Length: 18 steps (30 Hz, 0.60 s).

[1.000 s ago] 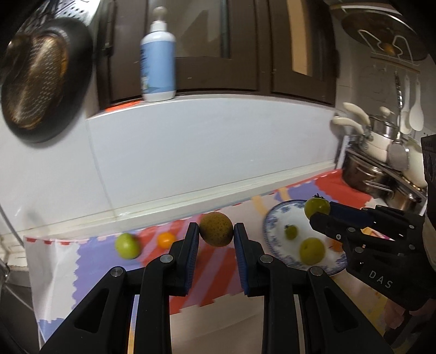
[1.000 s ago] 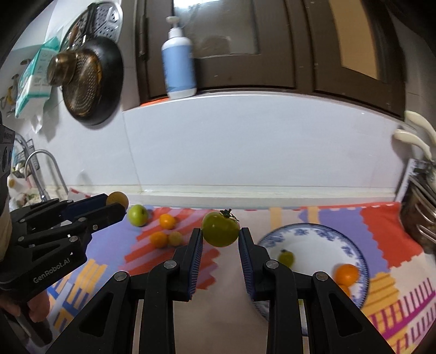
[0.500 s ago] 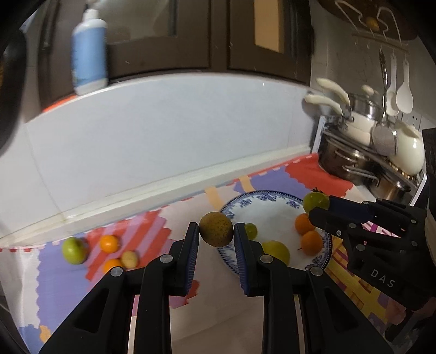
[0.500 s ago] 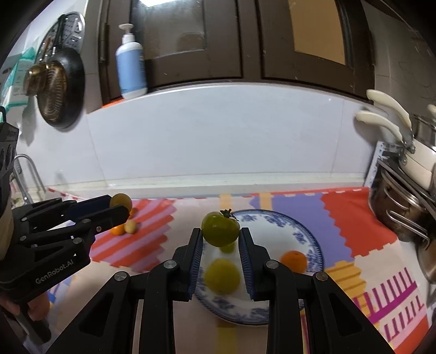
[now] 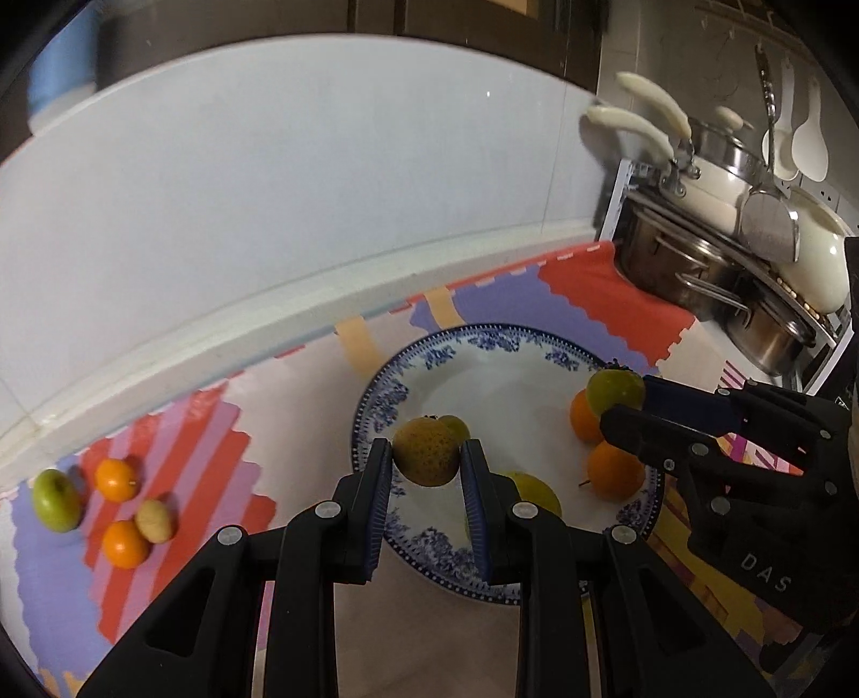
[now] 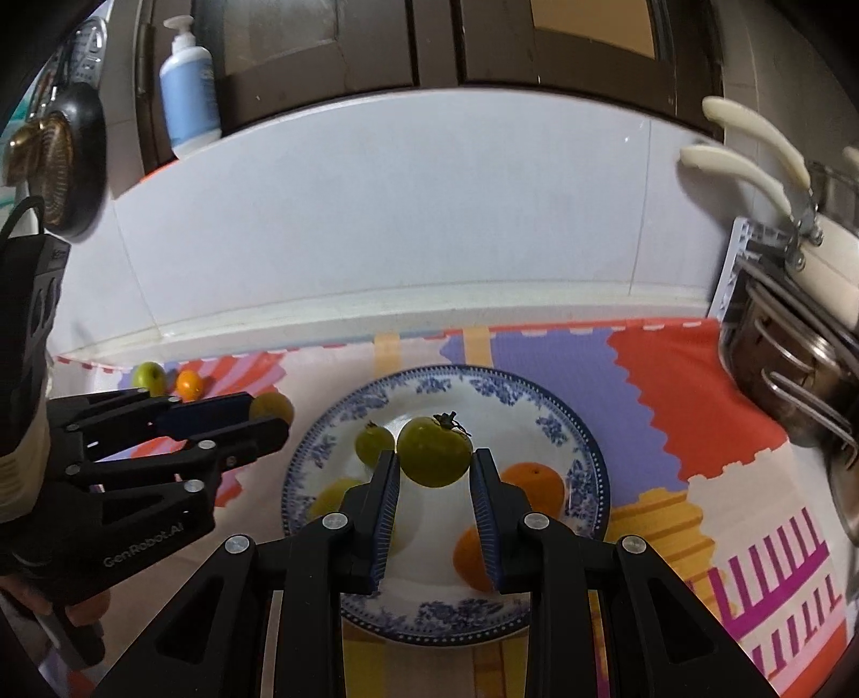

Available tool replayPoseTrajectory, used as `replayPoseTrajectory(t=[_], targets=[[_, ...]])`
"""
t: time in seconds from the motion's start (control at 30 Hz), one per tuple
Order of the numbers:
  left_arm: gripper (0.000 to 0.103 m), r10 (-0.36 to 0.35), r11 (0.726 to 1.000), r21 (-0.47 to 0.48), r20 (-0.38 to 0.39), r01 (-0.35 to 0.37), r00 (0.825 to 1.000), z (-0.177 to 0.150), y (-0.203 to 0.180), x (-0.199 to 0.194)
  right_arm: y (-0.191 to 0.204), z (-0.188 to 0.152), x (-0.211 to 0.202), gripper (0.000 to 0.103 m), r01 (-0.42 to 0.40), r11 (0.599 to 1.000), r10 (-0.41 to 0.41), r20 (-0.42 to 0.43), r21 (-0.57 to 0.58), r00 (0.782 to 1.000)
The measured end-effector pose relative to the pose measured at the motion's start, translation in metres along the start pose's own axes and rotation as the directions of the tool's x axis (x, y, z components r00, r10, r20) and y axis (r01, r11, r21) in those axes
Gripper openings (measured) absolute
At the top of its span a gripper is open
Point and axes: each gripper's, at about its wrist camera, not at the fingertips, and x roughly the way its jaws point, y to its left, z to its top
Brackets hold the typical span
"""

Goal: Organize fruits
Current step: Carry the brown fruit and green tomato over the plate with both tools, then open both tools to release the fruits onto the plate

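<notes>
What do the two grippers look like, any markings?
Both are matte black plastic linkages with silver screws and ribbed blue finger pads. The left gripper is marked "GenRobot.AI", with a black cable looping behind it. The right gripper reads "DAS".

White tiled wall (image 6: 408,215); dark wooden cabinets (image 6: 429,43) above; stacked steel pots (image 5: 714,252) at right.

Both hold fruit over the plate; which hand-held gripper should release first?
Right, probably: the right hand-held gripper holds its green tomato over the plate centre; the left hand-held gripper holds its brown fruit near the rim.
</notes>
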Motion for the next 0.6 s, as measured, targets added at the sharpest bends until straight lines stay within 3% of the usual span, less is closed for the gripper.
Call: replayPoseTrajectory(t=[0.2, 0.5, 0.6], targets=[[0.027, -0.030, 1.000, -0.002, -0.046, 0.030, 0.999, 0.000, 0.002, 0.019, -0.004, -0.002, 0.015, 0.028, 0.003, 1.000, -0.003, -0.025, 0.010, 1.000], [0.029, -0.048, 0.999, 0.004, -0.045, 0.049, 0.998, 0.003, 0.002, 0.018, -0.004, -0.002, 0.024, 0.029, 0.011, 1.000, -0.010, -0.037, 0.023, 0.999], [0.032, -0.031, 1.000, -0.004, -0.029, 0.031, 0.999, 0.002, 0.005, 0.008, -0.003, -0.001, 0.021, 0.034, 0.015, 1.000, -0.015, -0.035, 0.023, 0.999]])
